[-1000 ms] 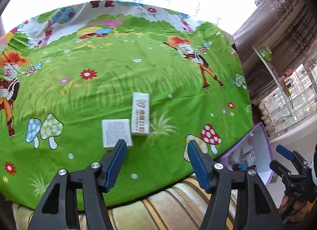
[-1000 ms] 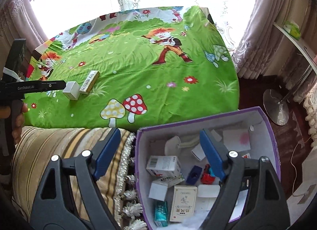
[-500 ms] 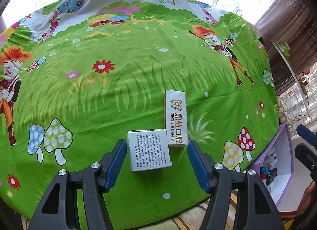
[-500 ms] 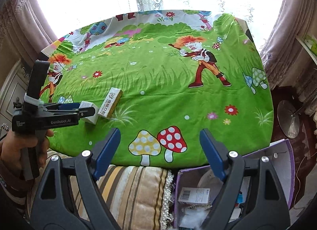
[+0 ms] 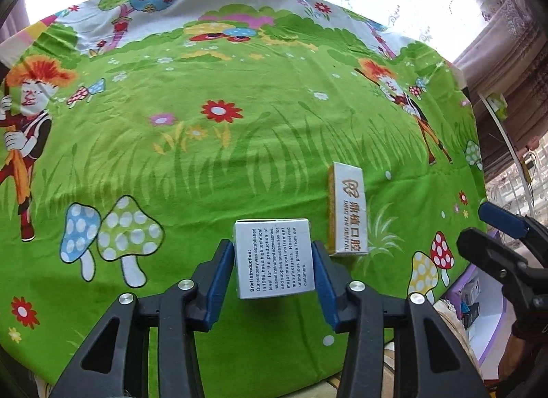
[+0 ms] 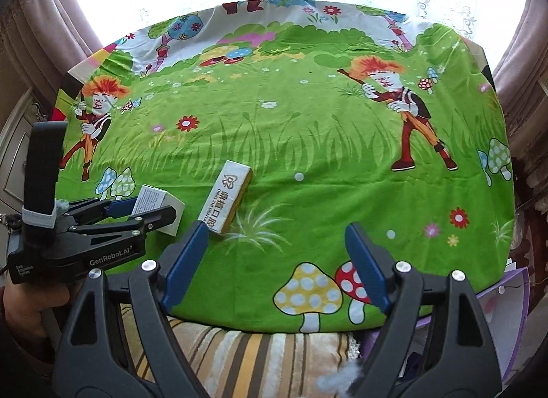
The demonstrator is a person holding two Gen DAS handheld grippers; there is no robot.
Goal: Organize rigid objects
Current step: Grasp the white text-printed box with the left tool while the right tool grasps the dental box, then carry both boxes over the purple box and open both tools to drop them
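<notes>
Two boxes lie on green cloth [image 5: 274, 158]. Left gripper [image 5: 273, 269] closing, white box [image 5: 275, 257] between its pads, touching both. Dental box [image 5: 347, 209] just right of white box, slightly beyond. Right gripper [image 6: 275, 266] wide, empty, near dental box.

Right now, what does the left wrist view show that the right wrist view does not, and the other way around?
Only the left wrist view shows the printed English text on the small white box between the closing left tongs, and small items inside the purple bin.

Only the right wrist view shows the hand holding the left tongs from the side, the striped cushion, and nothing between the open right tongs.

Both show the green cartoon cloth and the long white-and-gold box lying on it.
</notes>
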